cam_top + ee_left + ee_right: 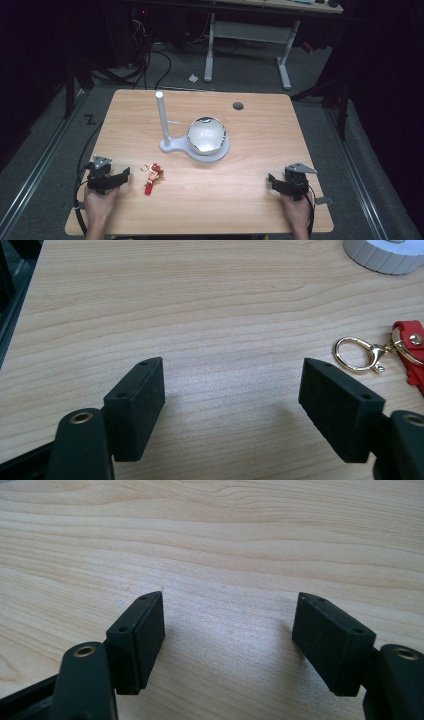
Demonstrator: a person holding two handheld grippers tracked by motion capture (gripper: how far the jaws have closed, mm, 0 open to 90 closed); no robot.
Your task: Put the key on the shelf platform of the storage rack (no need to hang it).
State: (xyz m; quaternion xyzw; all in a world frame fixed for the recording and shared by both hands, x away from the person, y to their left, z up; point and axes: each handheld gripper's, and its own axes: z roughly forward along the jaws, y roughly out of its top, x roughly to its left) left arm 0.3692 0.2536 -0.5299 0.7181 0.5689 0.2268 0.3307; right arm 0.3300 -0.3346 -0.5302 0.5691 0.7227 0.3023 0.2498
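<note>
Both grippers rest at the near table edge, jaws wide apart and holding nothing
Left gripper [116,178] sits just left of the red keychain [151,179], whose gold clasp [358,354] lies off its right jaw, not touching; right gripper [278,183] is well apart over bare table [250,190]; a white stand [172,142] with a silver bowl [206,134] sits mid-table

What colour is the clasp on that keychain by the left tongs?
Gold; the clasp joins a red strap, clearest in the left gripper view.
</note>
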